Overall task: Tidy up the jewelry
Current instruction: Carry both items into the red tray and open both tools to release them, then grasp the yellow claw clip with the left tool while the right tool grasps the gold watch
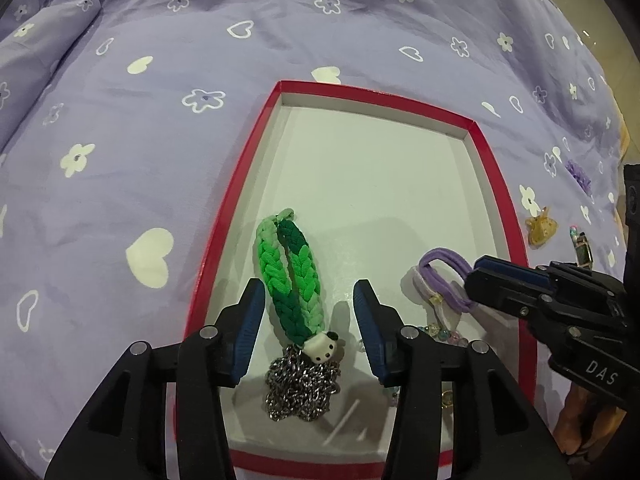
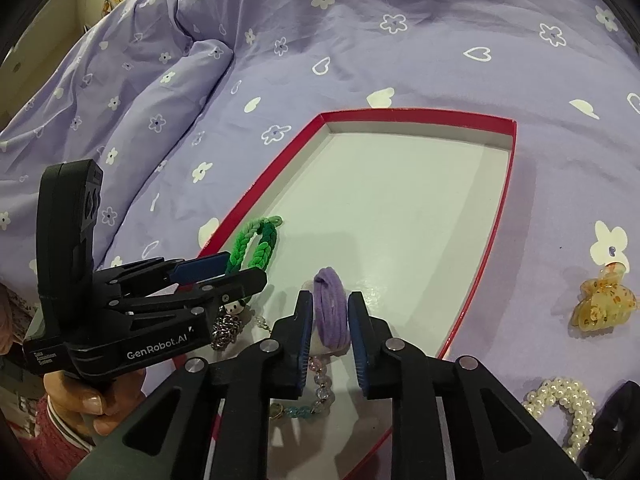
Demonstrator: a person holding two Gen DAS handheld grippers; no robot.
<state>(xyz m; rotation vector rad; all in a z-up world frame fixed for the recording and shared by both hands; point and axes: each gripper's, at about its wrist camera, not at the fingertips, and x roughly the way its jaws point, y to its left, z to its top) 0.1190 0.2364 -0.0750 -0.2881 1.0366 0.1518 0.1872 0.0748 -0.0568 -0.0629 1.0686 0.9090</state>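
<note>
Soft matt printed cloth bedspread point(image 1: 320, 40), smooth white card tray point(image 1: 376, 184) with red rim, braided green fabric band point(image 1: 288, 276), shiny metal chain point(image 1: 300, 388), glossy amber plastic clip point(image 2: 604, 308), lustrous pearl beads point(image 2: 564, 404).

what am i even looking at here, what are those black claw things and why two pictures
No robot here: a person holds two hand-held grippers, one per hand. Each carries a wide-angle camera looking forward along its jaws, so you get one picture per gripper.

In the left-hand picture, the left gripper is open over a green braided bracelet and a heap of silver chain. Both lie in a shallow red-rimmed box on a purple bedspread.

In the right-hand picture, the right gripper has its jaws on either side of a bundle of purple hair ties; whether they squeeze it I cannot tell. A beaded bracelet lies under them.

Outside the box lie an amber hair claw and a string of pearls.
</note>
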